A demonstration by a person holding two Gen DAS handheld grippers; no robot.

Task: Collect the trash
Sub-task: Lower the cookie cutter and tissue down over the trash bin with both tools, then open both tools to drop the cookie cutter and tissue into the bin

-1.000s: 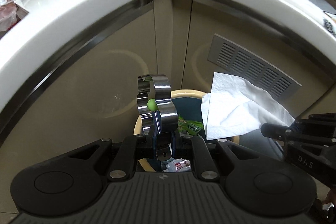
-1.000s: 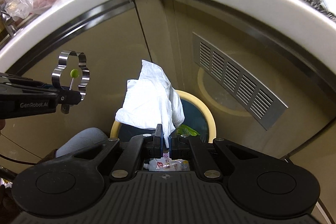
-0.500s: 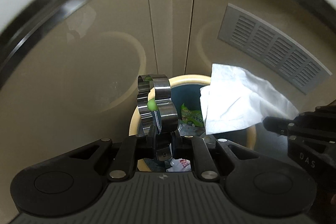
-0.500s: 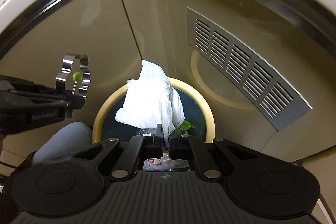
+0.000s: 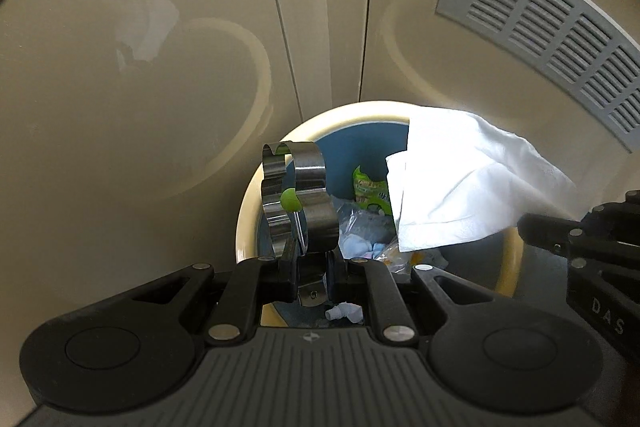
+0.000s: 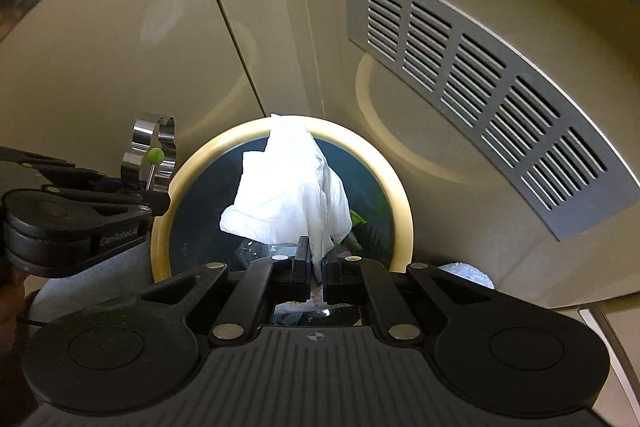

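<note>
**Q:** Above the bin [image 6: 402,203], what is each gripper carrying, and how do the fingers stand?

**A:** Right gripper [image 6: 310,259]: fingers clenched on the lower edge of a white tissue [image 6: 292,187], which hangs over the bin's dark opening. Left gripper [image 5: 312,263]: fingers grasping the handle of a flower-shaped steel ring [image 5: 298,203] with a green knob [image 5: 290,199]. In the right wrist view the ring sits over the left part of the cream rim; in the left wrist view it sits over the left side of the opening.

**Q:** What has changed over the last second?

**A:** A second ago the white bench edge curved across the top of both wrist views. It has now left the left wrist view, and only a sliver remains in the top left corner of the right. The cabinet doors [image 5: 120,107], the grey vent grille [image 6: 480,79] and the bin fill the views, and the bin's mouth looks larger. Both grippers have come down toward it. Neither grip has altered.

**Q:** What does this mean for the task?

**A:** The carrying stage appears nearly done. The tissue is lined up to fall among the trash already inside, a green wrapper [image 5: 370,191] and clear plastic [image 5: 360,223]. Its release looks like the next step. Whether the ring is also meant to be discarded cannot be told.
</note>
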